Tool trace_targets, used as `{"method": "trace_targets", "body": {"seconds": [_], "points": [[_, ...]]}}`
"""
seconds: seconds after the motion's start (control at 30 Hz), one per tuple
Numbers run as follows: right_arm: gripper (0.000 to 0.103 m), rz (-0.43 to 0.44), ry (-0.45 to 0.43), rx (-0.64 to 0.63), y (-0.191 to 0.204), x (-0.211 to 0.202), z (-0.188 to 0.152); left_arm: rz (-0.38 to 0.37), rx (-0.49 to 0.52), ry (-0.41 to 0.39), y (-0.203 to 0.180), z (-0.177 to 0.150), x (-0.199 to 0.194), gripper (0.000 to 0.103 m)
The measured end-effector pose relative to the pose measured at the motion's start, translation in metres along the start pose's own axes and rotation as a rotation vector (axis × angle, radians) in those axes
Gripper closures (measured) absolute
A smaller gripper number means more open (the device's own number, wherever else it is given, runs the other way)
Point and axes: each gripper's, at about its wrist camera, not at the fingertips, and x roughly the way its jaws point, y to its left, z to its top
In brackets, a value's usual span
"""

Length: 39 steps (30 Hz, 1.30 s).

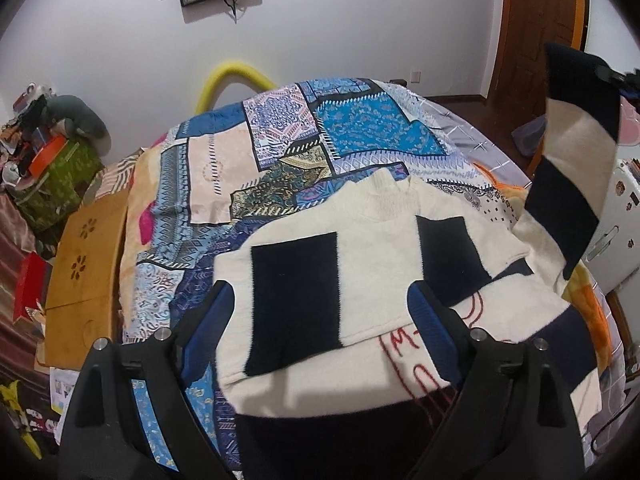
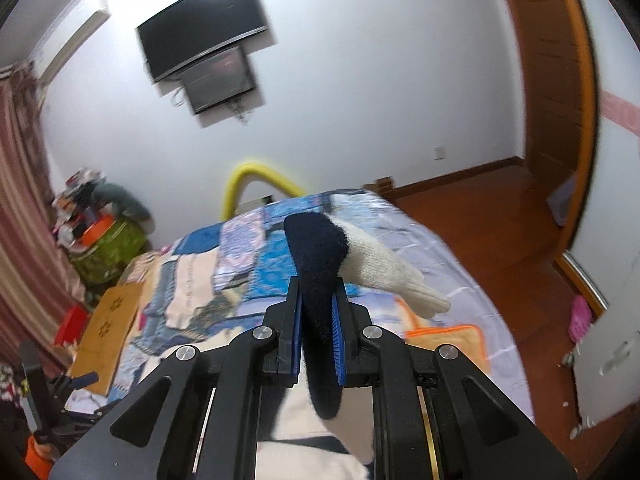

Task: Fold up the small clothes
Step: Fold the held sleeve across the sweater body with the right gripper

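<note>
A cream sweater [image 1: 372, 240] with navy blocks lies flat on the patchwork bedspread [image 1: 280, 140], collar toward the far wall. One striped sleeve is folded across its chest, its navy band [image 1: 296, 304] facing up. My left gripper [image 1: 320, 292] hovers over that folded sleeve, open wide, with nothing pressed between its blue pads. The other sleeve [image 1: 572, 160] is pulled up into the air at the right. My right gripper [image 2: 318, 284] is shut on that sleeve's navy cuff [image 2: 316, 248], and a cream band [image 2: 384, 272] droops off to the right of it.
A wooden board [image 1: 88, 264] leans at the bed's left side, beside a cluttered green box [image 1: 60, 176]. A yellow foam tube [image 1: 232, 76] arches behind the bed. Two screens [image 2: 200, 48] hang on the wall. A white cabinet [image 1: 616, 216] and wooden floor [image 2: 480, 220] lie to the right.
</note>
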Motion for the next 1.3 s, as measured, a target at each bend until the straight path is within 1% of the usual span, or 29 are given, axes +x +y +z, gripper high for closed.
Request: {"method": "trace_targets", "body": {"seconds": [0.13, 0.3, 0.4, 0.53, 0.63, 0.83, 0.9, 0.93, 1.07, 1.17, 1.23, 1.27, 1.3], "points": [[0.092, 0.054, 0.042, -0.048, 0.038, 0.025, -0.008, 0.006, -0.015, -0.006, 0.012, -0.007, -0.006, 0.011], [0.092, 0.103, 0.129, -0.123, 0.089, 0.059, -0.028, 0.006, -0.060, 0.000, 0.030, -0.015, -0.009, 0.011], [0.092, 0.129, 0.191, -0.175, 0.116, 0.080, -0.044, 0.006, -0.083, 0.007, 0.039, -0.020, -0.008, 0.011], [0.092, 0.162, 0.289, -0.239, 0.144, 0.108, -0.077, 0.013, -0.104, 0.022, 0.051, -0.026, -0.005, 0.011], [0.092, 0.185, 0.365, -0.248, 0.156, 0.123, -0.097, 0.023, -0.115, 0.034, 0.058, -0.031, -0.001, 0.011], [0.091, 0.219, 0.493, -0.234, 0.166, 0.144, -0.131, 0.023, -0.146, 0.063, 0.068, -0.036, 0.006, 0.011], [0.091, 0.221, 0.517, -0.230, 0.170, 0.149, -0.139, 0.022, -0.151, 0.067, 0.069, -0.037, 0.007, 0.011], [0.089, 0.222, 0.528, -0.232, 0.171, 0.150, -0.142, 0.022, -0.154, 0.070, 0.069, -0.038, 0.007, 0.011], [0.086, 0.233, 0.581, -0.220, 0.176, 0.155, -0.153, 0.023, -0.155, 0.075, 0.068, -0.039, 0.006, 0.011], [0.082, 0.237, 0.616, -0.210, 0.176, 0.153, -0.157, 0.027, -0.149, 0.072, 0.067, -0.038, 0.003, 0.011], [0.076, 0.255, 0.631, -0.192, 0.175, 0.151, -0.157, 0.027, -0.147, 0.068, 0.065, -0.036, 0.000, 0.011], [0.074, 0.259, 0.629, -0.185, 0.173, 0.148, -0.155, 0.026, -0.146, 0.066, 0.064, -0.036, -0.001, 0.011], [0.070, 0.254, 0.620, -0.184, 0.172, 0.145, -0.153, 0.025, -0.145, 0.065, 0.062, -0.035, -0.002, 0.011]]}}
